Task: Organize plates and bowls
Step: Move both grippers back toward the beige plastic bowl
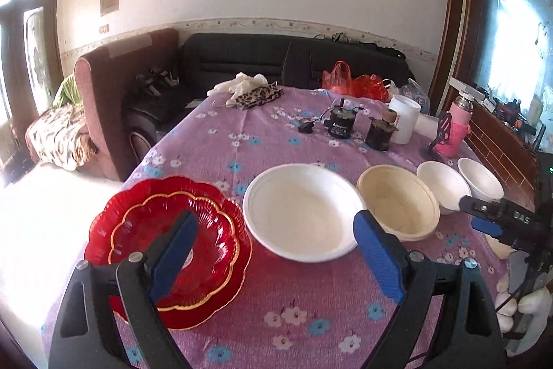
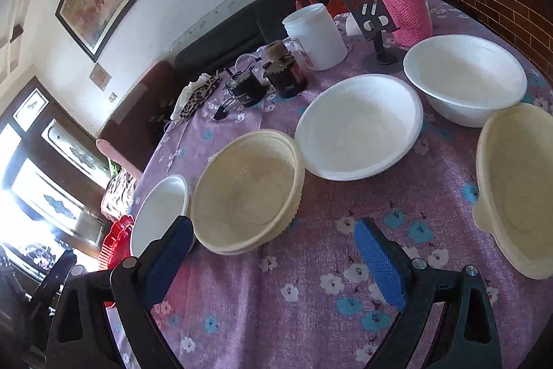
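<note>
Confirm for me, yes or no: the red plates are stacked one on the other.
Yes, in the left wrist view a smaller gold-rimmed red plate sits nested on top of a larger red plate.

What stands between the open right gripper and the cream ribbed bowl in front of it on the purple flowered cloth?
Nothing visible. In the right wrist view, only bare purple flowered cloth lies between the right gripper and the cream ribbed bowl. Its jaws are open and empty. A white bowl sits close beside the cream one, on the left.
</note>
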`<state>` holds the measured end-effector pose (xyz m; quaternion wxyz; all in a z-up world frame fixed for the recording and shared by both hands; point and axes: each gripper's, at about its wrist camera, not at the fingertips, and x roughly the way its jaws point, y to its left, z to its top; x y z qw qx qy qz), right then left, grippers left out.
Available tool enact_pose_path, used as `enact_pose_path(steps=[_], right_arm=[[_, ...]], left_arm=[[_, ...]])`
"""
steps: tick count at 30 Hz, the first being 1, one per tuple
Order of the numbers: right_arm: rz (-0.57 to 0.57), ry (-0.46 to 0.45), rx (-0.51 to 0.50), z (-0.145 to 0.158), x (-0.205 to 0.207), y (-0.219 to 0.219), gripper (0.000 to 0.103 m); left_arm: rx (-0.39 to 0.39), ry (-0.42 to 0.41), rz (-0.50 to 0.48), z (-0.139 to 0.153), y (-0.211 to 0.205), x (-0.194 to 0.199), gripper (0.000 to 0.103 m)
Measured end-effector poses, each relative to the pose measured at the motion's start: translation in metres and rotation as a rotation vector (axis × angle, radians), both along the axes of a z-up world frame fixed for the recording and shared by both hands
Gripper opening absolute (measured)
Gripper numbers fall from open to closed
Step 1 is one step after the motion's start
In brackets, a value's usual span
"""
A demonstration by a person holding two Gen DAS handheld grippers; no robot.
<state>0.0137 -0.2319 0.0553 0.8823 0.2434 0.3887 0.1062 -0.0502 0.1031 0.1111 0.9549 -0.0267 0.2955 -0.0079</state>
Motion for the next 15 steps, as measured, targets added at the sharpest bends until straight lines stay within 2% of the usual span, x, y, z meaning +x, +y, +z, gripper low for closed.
enact_pose_path(steps=[7,9,15], right_arm=[[-0.048,-0.059,-0.075,-0.013,0.017,0.017,0.097],[-0.06,-0.053,-0.089,-0.022,0.019,0.015,0.091],[-0.07,-0.022,-0.104,-0.034,0.024,0.007,0.088]], left_arm=[[0.102,-0.034,-0.01,0.002,-0.034,0.027,0.091],[0.139,-0.036,-0.014,0.0,-0.044,0.039,0.091],[0.167,0.023,-0.052,-0.007,-0.072,0.08,0.091]])
